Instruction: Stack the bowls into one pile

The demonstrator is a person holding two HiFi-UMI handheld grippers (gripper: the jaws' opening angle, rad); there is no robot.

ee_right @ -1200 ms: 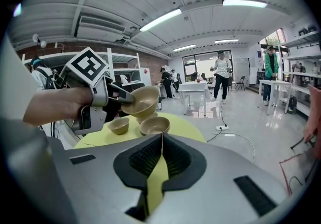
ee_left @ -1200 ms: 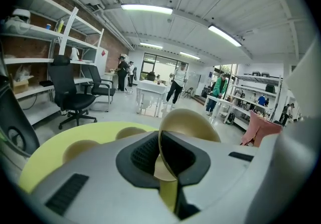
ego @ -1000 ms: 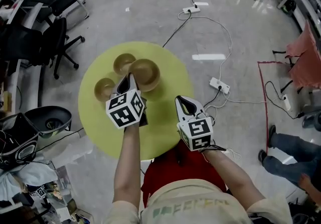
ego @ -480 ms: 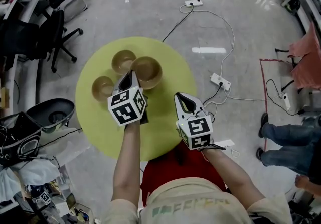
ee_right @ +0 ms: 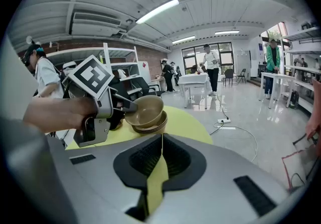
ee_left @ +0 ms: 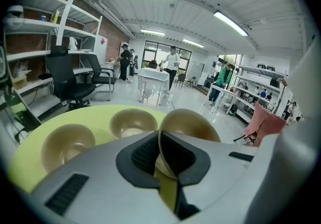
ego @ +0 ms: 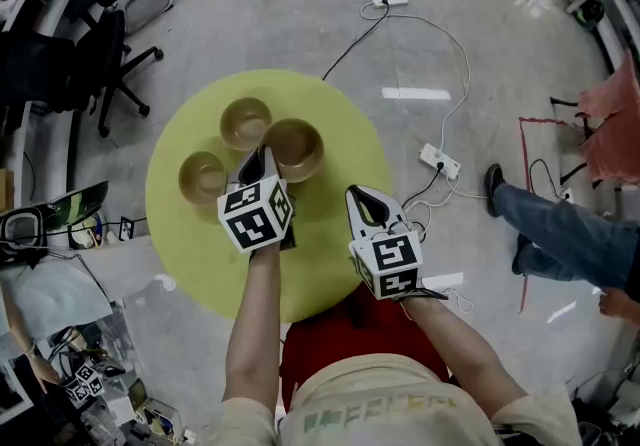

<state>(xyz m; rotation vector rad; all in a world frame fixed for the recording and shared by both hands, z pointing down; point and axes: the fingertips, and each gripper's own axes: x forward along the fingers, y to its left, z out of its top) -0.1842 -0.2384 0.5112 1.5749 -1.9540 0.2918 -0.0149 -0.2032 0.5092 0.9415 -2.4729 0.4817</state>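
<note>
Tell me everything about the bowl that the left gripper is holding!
The bowl is round, tan-brown, smooth and glossy, with nothing in it. The left gripper pinches its near rim with its fingers, one inside and one outside. The bowl is tilted over the yellow-green table, close beside two other bowls. I cannot tell whether it touches them.

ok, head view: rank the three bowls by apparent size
1. held bowl, gripped by the left claw; possibly just raised nearer the camera.
2. far bowl.
3. left bowl, nearly the same as the far one.
</note>
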